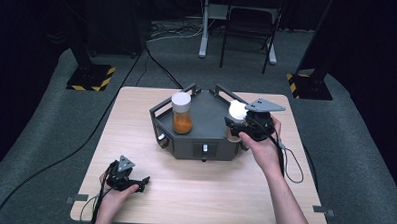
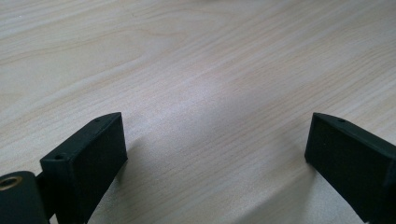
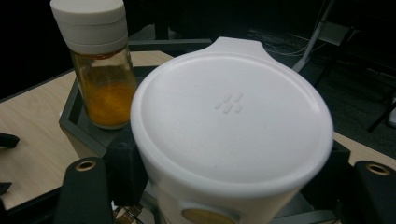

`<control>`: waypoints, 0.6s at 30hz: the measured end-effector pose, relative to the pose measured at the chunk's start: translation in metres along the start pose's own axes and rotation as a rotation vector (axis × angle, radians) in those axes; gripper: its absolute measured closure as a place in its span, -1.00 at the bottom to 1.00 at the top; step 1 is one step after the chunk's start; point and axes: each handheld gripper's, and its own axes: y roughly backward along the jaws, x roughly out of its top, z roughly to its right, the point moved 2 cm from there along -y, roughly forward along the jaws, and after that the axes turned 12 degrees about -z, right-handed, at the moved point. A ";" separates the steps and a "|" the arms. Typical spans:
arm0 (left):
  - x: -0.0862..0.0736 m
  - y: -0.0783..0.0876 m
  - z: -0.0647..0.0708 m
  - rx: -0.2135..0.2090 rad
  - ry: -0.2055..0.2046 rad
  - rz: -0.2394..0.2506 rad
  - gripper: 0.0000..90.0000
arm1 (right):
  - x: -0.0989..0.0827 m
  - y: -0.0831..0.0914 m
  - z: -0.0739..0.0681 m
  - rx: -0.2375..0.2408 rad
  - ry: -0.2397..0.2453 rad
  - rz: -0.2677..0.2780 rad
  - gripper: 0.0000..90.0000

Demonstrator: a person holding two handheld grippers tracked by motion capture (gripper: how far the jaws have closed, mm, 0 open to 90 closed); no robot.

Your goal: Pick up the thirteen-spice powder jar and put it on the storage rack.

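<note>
a light wooden table [image 1: 199,187] stands on a grey carpet floor [image 1: 45,131]. past the far edge of the table stands a dark chair [image 1: 249,28], with black and yellow striped feet [image 1: 90,78] at both sides. the room behind is very dark.

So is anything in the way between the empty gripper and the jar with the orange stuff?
Nothing visible blocks it. The left gripper rests open on bare table, and only the front wall of the grey tray lies between it and the orange jar. The right gripper holds the other jar off to the side.
</note>
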 end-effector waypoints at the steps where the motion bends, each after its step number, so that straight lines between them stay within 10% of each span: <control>1: 0.000 0.000 0.000 0.000 -0.001 0.000 -0.88 | 0.001 -0.002 0.000 -0.001 -0.001 -0.001 -0.34; 18: 0.000 0.000 0.000 -0.002 -0.001 0.000 -0.88 | 0.019 -0.035 0.005 -0.024 -0.027 -0.039 -0.34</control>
